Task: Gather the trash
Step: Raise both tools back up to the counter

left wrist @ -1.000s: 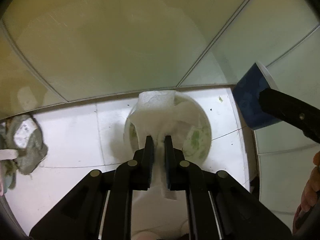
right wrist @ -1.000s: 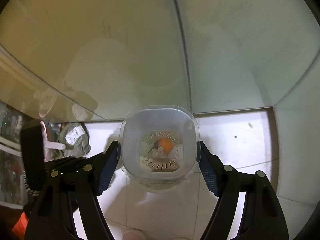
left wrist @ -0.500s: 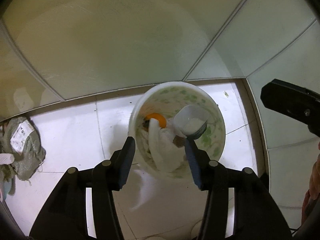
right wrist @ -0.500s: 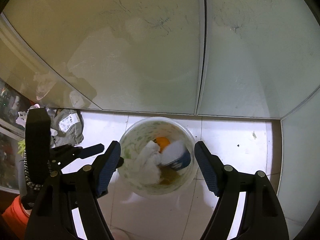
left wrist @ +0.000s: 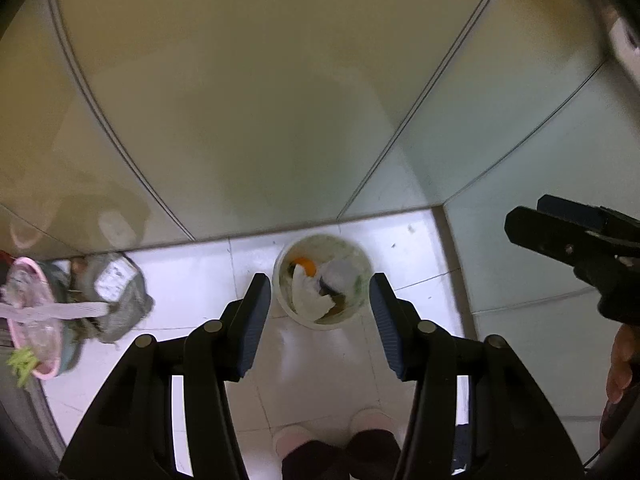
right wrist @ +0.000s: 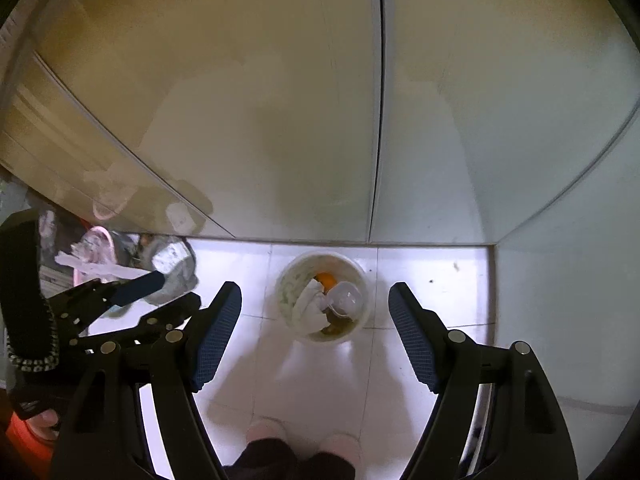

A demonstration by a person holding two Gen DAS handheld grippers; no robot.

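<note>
Both the left gripper [left wrist: 320, 320] and the right gripper [right wrist: 316, 330] hang spread and empty above the floor; the round trash bucket [left wrist: 322, 280] stands straight below, framed between each pair of jaws, neither hand clearly nearer. Inside lie a crumpled tissue [right wrist: 310, 306], a plastic cup [right wrist: 346, 298] and an orange scrap [right wrist: 325, 279]; only the left view shows the pink basket's [left wrist: 38, 320] whole length, beside a grey bundle [left wrist: 116, 296].

Both tongs were pointed steeply down. The left tongs [left wrist: 320, 316] had their blue-padded fingers [left wrist: 251, 324] spread apart with nothing pinched between them. Same deal with the right tongs [right wrist: 316, 332], pads [right wrist: 412, 340] even wider, nothing gripped. In the left view the right tongs poked in from the right edge, with a bit of the person's hand [left wrist: 620, 364] behind them. Slippered feet [right wrist: 304, 440] showed at the bottom.
</note>
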